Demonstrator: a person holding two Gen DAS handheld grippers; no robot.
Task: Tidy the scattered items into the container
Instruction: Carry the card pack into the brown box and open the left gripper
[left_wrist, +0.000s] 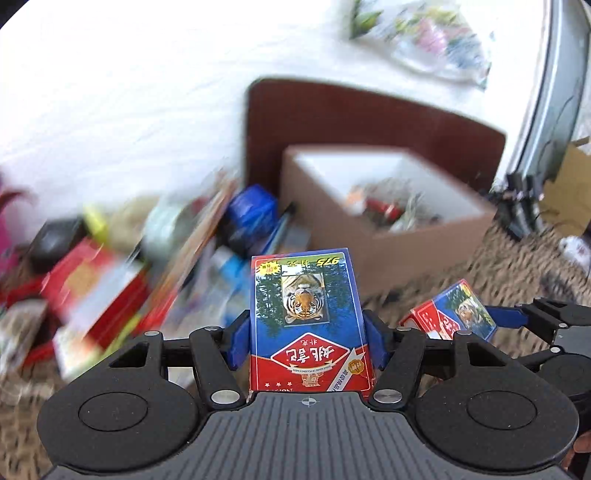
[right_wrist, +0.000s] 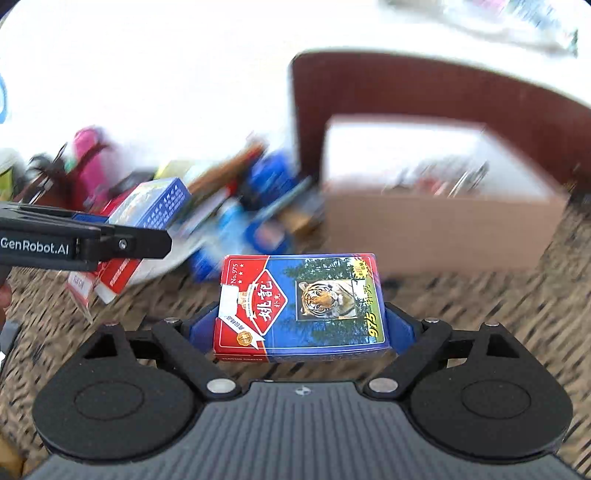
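The left gripper (left_wrist: 308, 332) holds a deck of playing cards (left_wrist: 306, 321) lengthwise between its blue pads, the tiger picture facing up and the red end nearest the camera. The pads press on the deck's long sides. The right gripper (right_wrist: 301, 325) holds a second deck of cards (right_wrist: 301, 306) crosswise, with its jaws set wide to take the deck's full length; the blue pads (right_wrist: 399, 326) meet its short ends.

Taking the cardboard box (left_wrist: 417, 243) as the landmark: both decks are in front of it and outside it, raised above the speckled carpet (left_wrist: 480, 273). The box stands open, with a white inside and a small jumble of things lying at its bottom, too blurred to name. A dark red board (left_wrist: 332, 114) stands right behind the box. To the left of the box lies a blurred heap of scattered items (left_wrist: 155, 251), among them red packets and a blue round thing.

In the left wrist view the right gripper's deck shows below and to the right of the box. In the right wrist view the left gripper's arm and its deck show well to the left of the box.
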